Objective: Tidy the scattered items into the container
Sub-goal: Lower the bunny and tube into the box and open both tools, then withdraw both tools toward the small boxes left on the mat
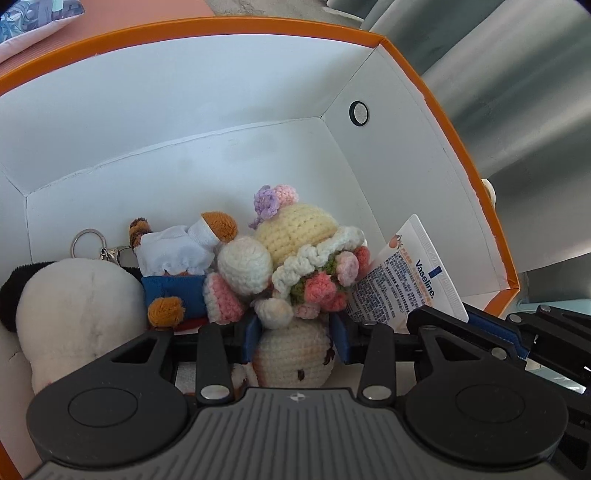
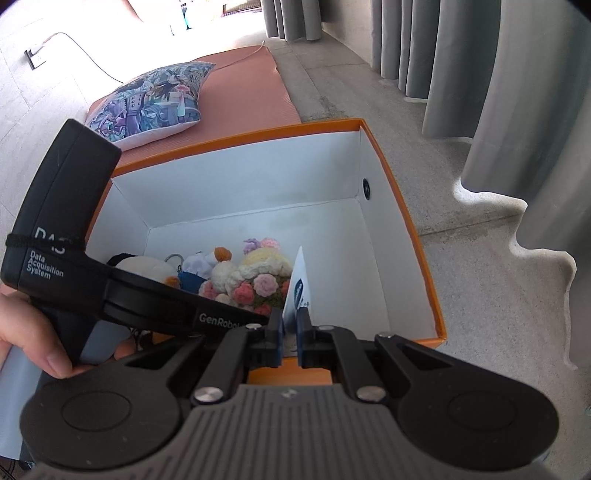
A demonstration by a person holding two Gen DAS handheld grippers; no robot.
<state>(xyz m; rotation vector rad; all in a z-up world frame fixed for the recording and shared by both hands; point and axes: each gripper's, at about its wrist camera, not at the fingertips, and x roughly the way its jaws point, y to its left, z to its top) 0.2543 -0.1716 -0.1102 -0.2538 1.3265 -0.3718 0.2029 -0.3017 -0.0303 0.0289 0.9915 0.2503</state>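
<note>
The crocheted doll with a cream-yellow hat and a bouquet of pink yarn roses (image 1: 295, 258) lies low in the middle of the left wrist frame, on the floor of the white-lined cardboard box with an orange rim (image 1: 229, 33), and its round cream head sits between the blue pads of the left gripper (image 1: 295, 338), whose jaws stand apart on either side of it without visibly squeezing. Touching the doll on its left is a small plush figure in white and blue clothes with orange-brown paws (image 1: 181, 266), and left of that a round white and black plush toy with a metal key ring (image 1: 74, 306); all three crowd the near wall. To the right of the bouquet a white Vaseline tube (image 1: 410, 273) stands tilted, its lower end clamped between the closed jaws of the right gripper (image 2: 291, 332), which sits at the box's near edge in the lower middle of the right wrist frame. The far half of the box floor and its right corner are bare, with the tall walls rising around them. A hand (image 2: 26, 332) grips the black handle at the left edge. Beyond the box lie a patterned cushion (image 2: 151, 99) on a pink mat (image 2: 258, 85), and grey curtains (image 2: 517, 92) hang at the right.
</note>
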